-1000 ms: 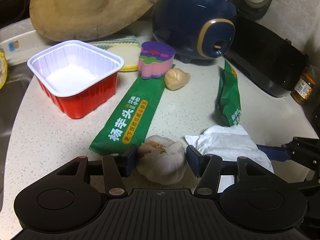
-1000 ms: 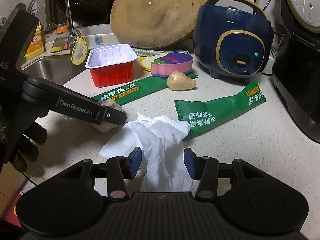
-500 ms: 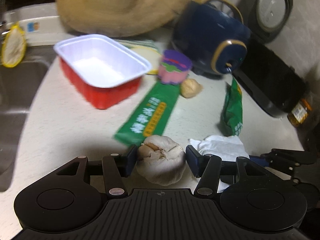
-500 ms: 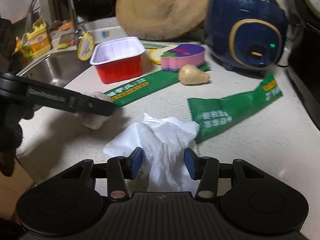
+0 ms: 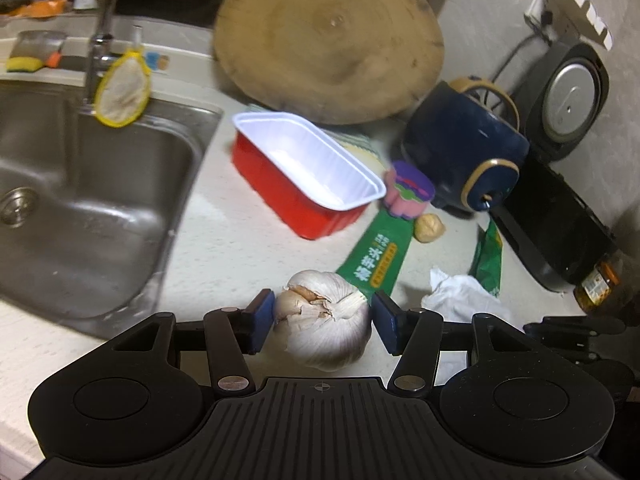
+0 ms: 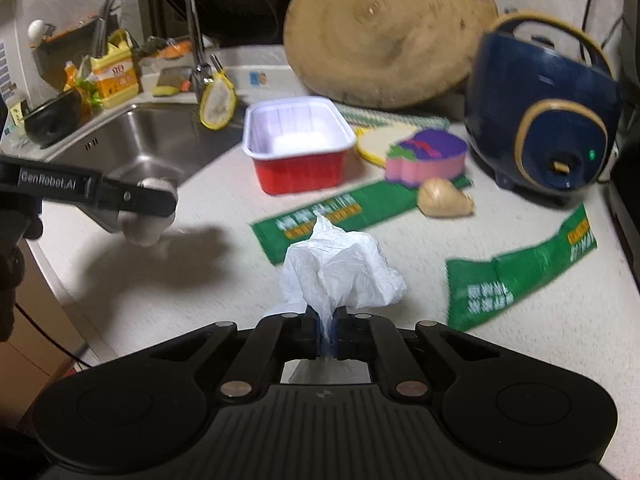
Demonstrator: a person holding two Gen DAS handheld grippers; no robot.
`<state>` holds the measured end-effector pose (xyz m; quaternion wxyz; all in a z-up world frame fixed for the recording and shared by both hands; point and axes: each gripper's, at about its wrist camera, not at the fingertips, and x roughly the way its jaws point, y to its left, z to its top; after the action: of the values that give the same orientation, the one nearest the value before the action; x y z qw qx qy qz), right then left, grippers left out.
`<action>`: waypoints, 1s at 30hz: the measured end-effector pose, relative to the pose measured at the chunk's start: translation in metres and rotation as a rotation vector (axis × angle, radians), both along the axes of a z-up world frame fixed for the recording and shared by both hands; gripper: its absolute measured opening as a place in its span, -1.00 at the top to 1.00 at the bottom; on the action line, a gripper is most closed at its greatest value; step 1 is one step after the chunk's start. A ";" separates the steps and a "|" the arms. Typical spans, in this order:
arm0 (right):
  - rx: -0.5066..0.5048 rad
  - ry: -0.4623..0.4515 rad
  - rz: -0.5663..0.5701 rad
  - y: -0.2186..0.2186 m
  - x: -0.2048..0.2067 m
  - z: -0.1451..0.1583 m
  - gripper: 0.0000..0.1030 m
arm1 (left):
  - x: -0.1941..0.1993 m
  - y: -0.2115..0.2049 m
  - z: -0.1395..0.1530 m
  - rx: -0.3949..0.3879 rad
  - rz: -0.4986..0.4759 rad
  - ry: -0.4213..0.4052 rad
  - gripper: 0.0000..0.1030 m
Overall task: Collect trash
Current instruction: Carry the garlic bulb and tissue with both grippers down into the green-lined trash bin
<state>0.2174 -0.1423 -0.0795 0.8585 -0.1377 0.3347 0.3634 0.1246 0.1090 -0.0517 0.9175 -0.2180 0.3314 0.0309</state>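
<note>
My left gripper (image 5: 323,323) is shut on a white garlic bulb (image 5: 326,320) and holds it above the counter near the sink; from the right wrist view the bulb (image 6: 149,216) hangs in that gripper at the left. My right gripper (image 6: 329,332) is shut on a crumpled white tissue (image 6: 340,272), lifted off the counter. Two green wrappers lie on the counter: a long one (image 6: 320,216) in the middle and another (image 6: 516,276) at the right.
A red tray with white inside (image 6: 300,152) stands behind the wrappers. A steel sink (image 5: 80,200) with a tap is at the left. A wooden board (image 6: 384,32), a blue cooker (image 6: 540,120), a purple-pink sponge (image 6: 428,156) and a ginger piece (image 6: 444,198) stand behind.
My right gripper closed on the tissue and lifted it. My left gripper rose and moved left toward the sink with the garlic bulb.
</note>
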 end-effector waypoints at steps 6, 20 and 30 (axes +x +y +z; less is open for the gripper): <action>0.023 -0.032 0.018 0.018 -0.028 0.011 0.91 | -0.050 0.017 0.008 0.001 0.016 -0.046 -0.14; 0.034 -0.059 0.147 0.064 -0.133 0.016 0.91 | -0.185 0.068 0.003 -0.024 0.056 -0.060 -0.14; -0.038 0.094 0.197 0.088 -0.191 -0.037 0.91 | -0.215 0.077 -0.101 -0.218 -0.099 0.241 -0.14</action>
<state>0.0263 -0.0539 -0.1170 0.7991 -0.1693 0.3662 0.4456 -0.0905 0.1859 -0.1527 0.8422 -0.2945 0.4509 -0.0245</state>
